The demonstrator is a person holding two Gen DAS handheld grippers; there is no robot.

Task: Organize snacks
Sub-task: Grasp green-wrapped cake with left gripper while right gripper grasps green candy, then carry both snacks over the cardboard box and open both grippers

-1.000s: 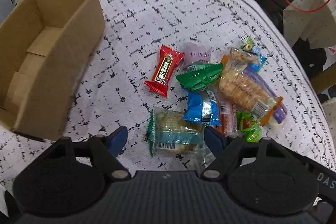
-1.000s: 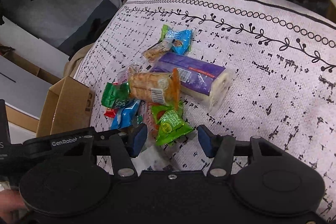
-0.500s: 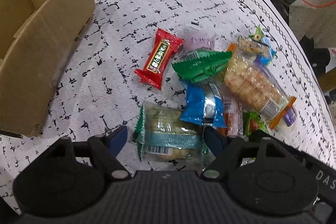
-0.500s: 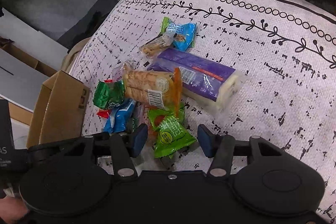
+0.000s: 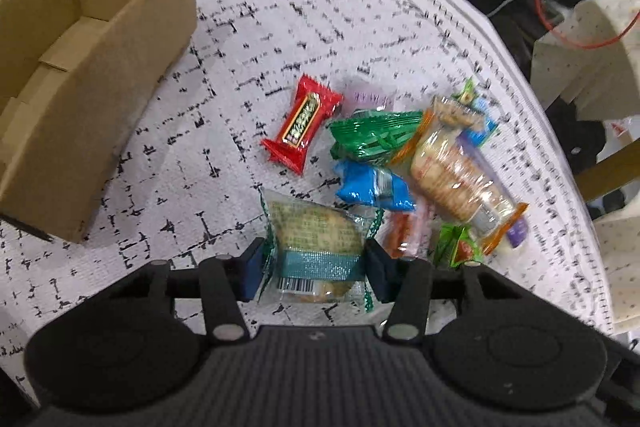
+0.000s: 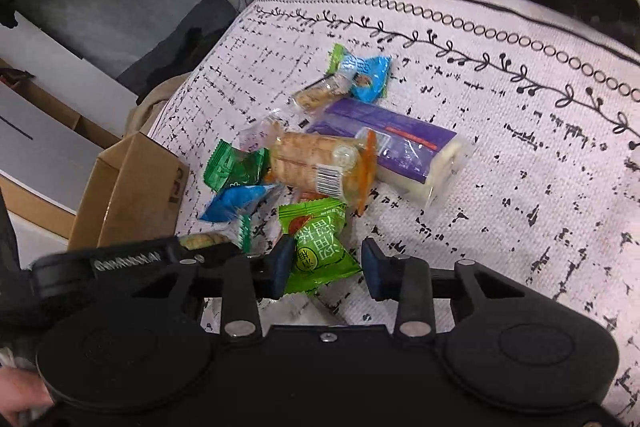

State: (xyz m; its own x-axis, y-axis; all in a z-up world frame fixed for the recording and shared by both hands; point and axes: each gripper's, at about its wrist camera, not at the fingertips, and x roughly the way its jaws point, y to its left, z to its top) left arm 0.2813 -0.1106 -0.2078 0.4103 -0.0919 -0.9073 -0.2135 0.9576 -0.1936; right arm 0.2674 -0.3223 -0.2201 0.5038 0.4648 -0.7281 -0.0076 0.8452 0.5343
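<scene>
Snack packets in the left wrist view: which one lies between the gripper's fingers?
The clear pastry packet with the teal band. It sits between the closing jaws of the left gripper; the red candy and blue packet lie farther off.

red candy wrapper (image 5: 303, 125), brown cardboard box (image 5: 88, 67), black-flecked white tablecloth (image 5: 280, 7)

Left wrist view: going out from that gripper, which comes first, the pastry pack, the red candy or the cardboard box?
1. Pastry pack: between the closing jaws of the left gripper.
2. Red candy: farther out, centre.
3. Cardboard box: far left.
</scene>
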